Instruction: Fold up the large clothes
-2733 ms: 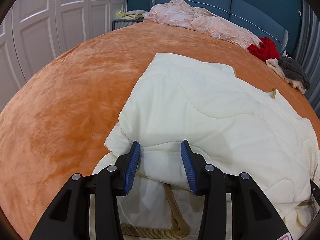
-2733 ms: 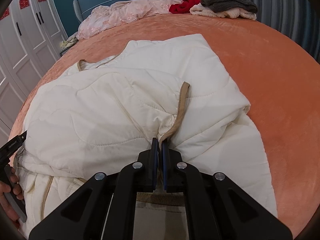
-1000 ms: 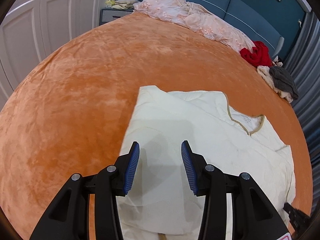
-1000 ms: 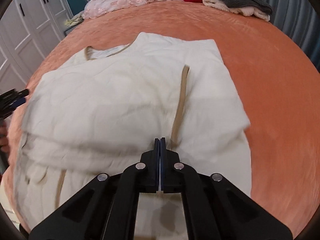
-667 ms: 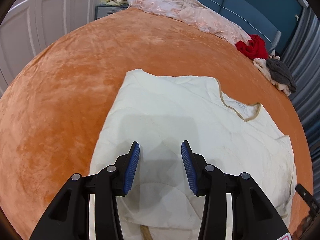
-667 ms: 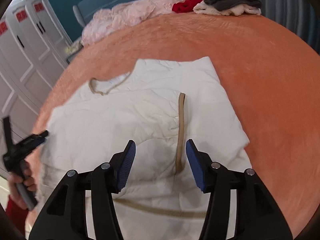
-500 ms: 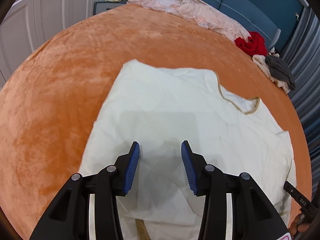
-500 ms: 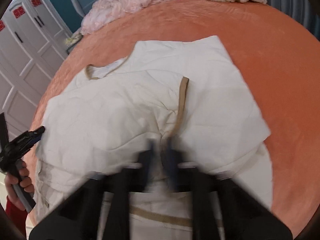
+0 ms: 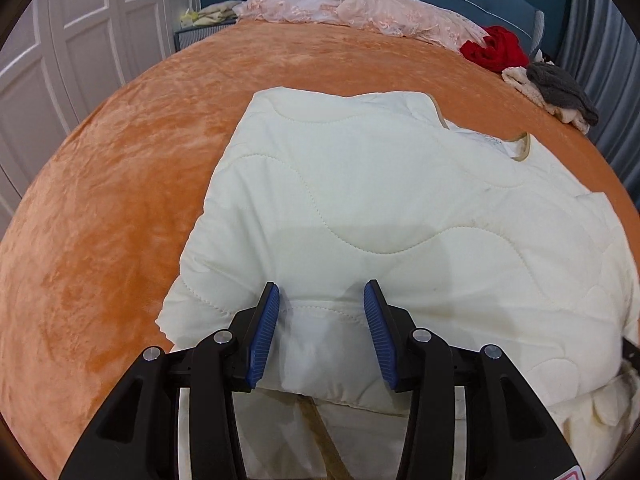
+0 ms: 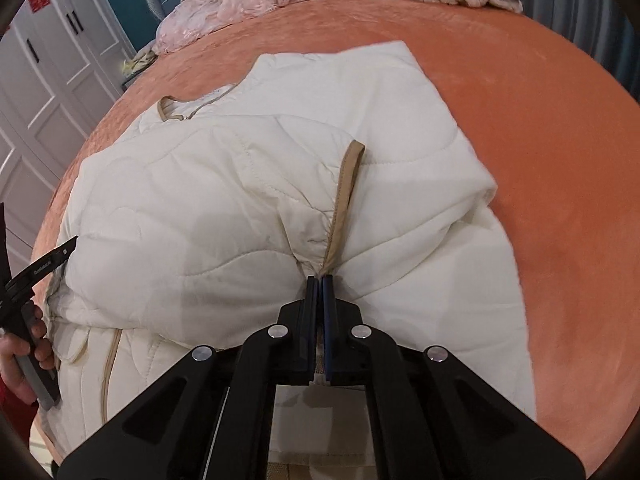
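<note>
Cream quilted jacket (image 9: 400, 208) sits mid-bed on the orange blanket (image 9: 120, 184); right gripper (image 10: 319, 280) is clamped on its tan trim (image 10: 344, 196), left gripper (image 9: 322, 300) half-open over a bulging fold with nothing pinched, so I'd pull evenly and lay it flat.

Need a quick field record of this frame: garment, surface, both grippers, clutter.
garment: cream quilted jacket, tan trim, partly folded, lying on the bed
surface: orange velvet bedspread
right gripper: shut on the jacket's tan trim, fabric bunched at the fingers
left gripper: fingers apart, a padded fold of the jacket between them; pads not clearly pressing
far clutter: pink lace bedding, red garment, grey knit on a cream garment
</note>
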